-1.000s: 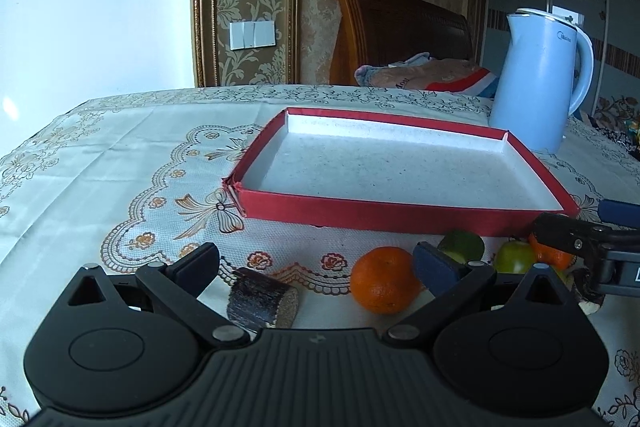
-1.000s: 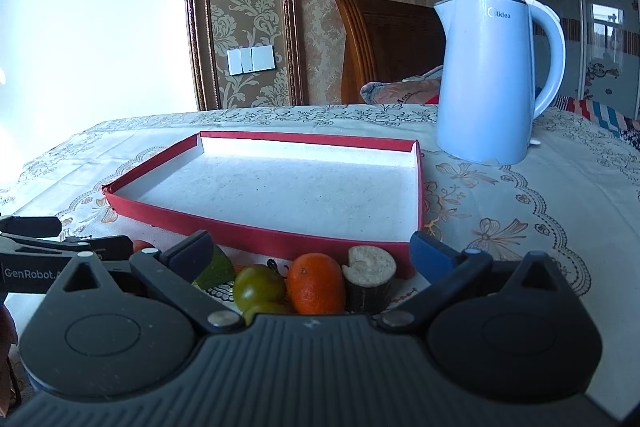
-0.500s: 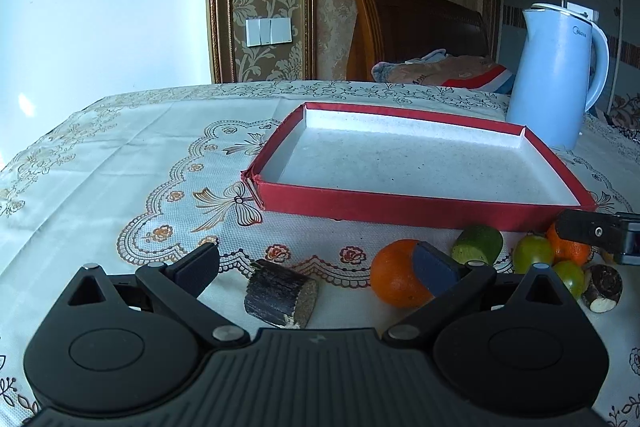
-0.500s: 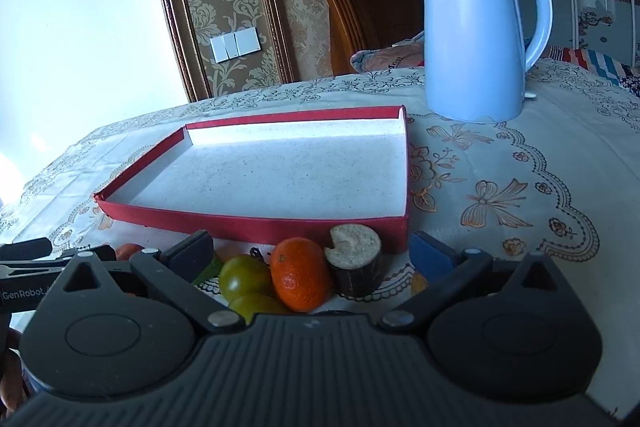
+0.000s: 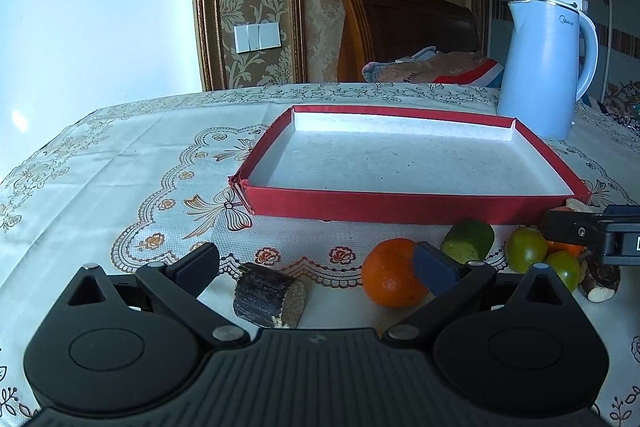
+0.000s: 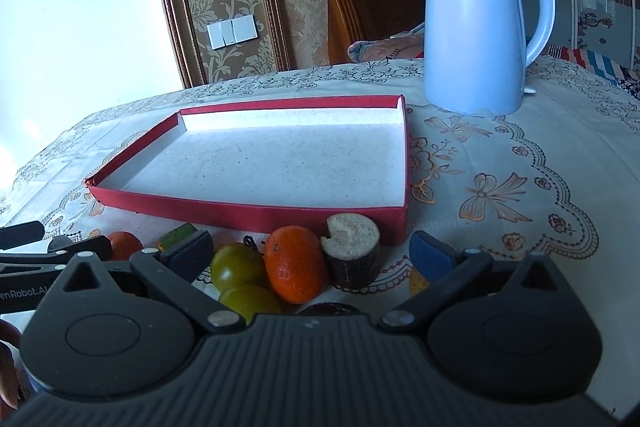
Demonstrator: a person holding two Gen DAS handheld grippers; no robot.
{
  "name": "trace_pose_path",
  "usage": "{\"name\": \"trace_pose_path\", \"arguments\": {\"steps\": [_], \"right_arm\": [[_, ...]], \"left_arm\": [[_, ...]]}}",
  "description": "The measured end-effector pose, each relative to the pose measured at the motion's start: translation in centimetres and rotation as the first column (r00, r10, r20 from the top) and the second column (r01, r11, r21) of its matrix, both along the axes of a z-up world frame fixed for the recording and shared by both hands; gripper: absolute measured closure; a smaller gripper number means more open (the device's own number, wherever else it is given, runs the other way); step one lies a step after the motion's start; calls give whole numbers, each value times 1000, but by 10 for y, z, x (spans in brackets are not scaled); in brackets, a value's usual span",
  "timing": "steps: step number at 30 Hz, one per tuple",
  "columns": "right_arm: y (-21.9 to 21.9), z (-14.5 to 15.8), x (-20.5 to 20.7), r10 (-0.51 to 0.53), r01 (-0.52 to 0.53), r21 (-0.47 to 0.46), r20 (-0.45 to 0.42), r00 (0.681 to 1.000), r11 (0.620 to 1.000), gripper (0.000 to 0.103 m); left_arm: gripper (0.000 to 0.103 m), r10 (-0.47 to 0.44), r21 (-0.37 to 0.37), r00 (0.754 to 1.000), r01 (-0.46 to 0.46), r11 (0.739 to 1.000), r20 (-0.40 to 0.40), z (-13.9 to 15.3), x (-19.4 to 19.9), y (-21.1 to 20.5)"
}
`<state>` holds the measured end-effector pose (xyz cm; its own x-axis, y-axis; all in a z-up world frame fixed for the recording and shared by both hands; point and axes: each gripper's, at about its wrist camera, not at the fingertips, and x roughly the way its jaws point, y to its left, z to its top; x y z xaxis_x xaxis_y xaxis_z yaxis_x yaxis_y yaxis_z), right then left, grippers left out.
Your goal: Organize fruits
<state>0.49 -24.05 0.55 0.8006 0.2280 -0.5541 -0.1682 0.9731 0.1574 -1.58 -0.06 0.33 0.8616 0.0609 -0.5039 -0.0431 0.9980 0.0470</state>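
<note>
A shallow red tray (image 5: 400, 205) (image 6: 248, 215) with a white floor lies on the tablecloth, nothing in it. Fruit sits in front of its near wall. In the left wrist view my left gripper (image 5: 316, 265) is open around a dark sugarcane piece (image 5: 268, 297); an orange (image 5: 390, 273) lies by its right finger, with a green chunk (image 5: 468, 241) and green tomatoes (image 5: 526, 249) further right. My right gripper (image 6: 310, 255) is open over a green tomato (image 6: 236, 267), an orange (image 6: 296, 263) and a second sugarcane piece (image 6: 352, 247).
A pale blue electric kettle (image 5: 540, 67) (image 6: 476, 27) stands behind the tray's right corner. A wooden chair (image 5: 400, 27) with folded cloth stands at the table's far edge. Bare tablecloth (image 5: 100, 179) stretches left of the tray. The other gripper's body (image 5: 592, 231) shows at right.
Both grippers have drawn back and risen slightly, so the tray and fruit look lower and further. The right view has tilted and shifted toward the kettle. No fruit has moved.
</note>
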Motion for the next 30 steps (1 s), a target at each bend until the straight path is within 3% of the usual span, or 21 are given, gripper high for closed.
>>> {"name": "trace_pose_path", "arguments": {"steps": [16, 21, 26, 30], "right_arm": [[0, 0, -1, 19, -19, -21, -5, 1000, 1000, 0], [-34, 6, -19, 4, -4, -10, -5, 1000, 1000, 0], [-73, -2, -44, -48, 46, -101, -10, 999, 994, 0], [-77, -10, -48, -15, 11, -90, -47, 999, 996, 0]], "left_arm": [[0, -16, 11, 1000, 16, 1000, -2, 0, -1, -3], [0, -14, -5, 1000, 14, 1000, -7, 0, -1, -1], [0, -31, 7, 1000, 31, 1000, -7, 0, -1, -4], [0, -31, 2, 999, 31, 1000, -10, 0, -1, -3]]}}
